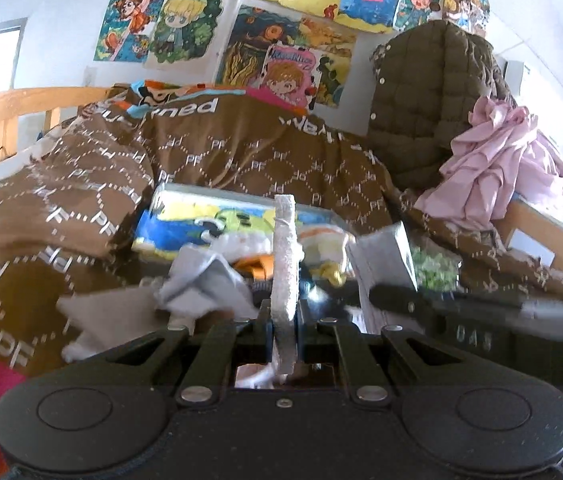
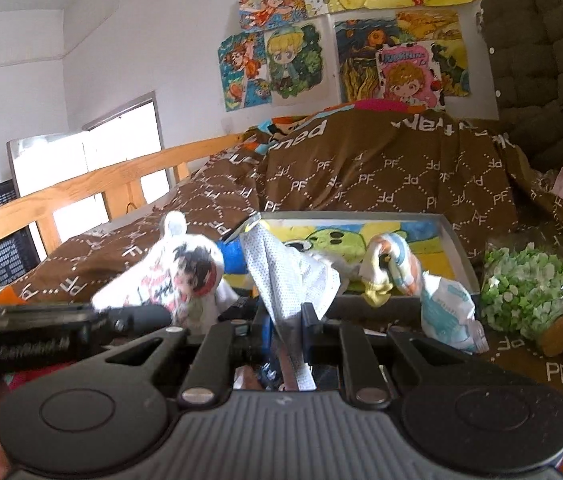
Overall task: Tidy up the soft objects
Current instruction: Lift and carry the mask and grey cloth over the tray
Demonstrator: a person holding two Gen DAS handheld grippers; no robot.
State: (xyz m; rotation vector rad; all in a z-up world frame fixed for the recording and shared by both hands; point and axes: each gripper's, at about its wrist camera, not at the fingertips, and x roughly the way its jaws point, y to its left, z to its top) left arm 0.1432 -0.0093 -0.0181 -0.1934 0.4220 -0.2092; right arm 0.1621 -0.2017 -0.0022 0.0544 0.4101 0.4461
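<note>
Above a brown patterned bedspread (image 2: 381,176), the left gripper (image 1: 284,320) clamps a white fuzzy sock (image 1: 286,256) while the right gripper (image 2: 287,320) clamps a white dotted sock (image 2: 281,272).

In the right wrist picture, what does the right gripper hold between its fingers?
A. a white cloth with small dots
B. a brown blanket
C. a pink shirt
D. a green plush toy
A: the right gripper is shut on a white dotted cloth, which stands up between its fingers in front of the flat box on the bed.
</note>
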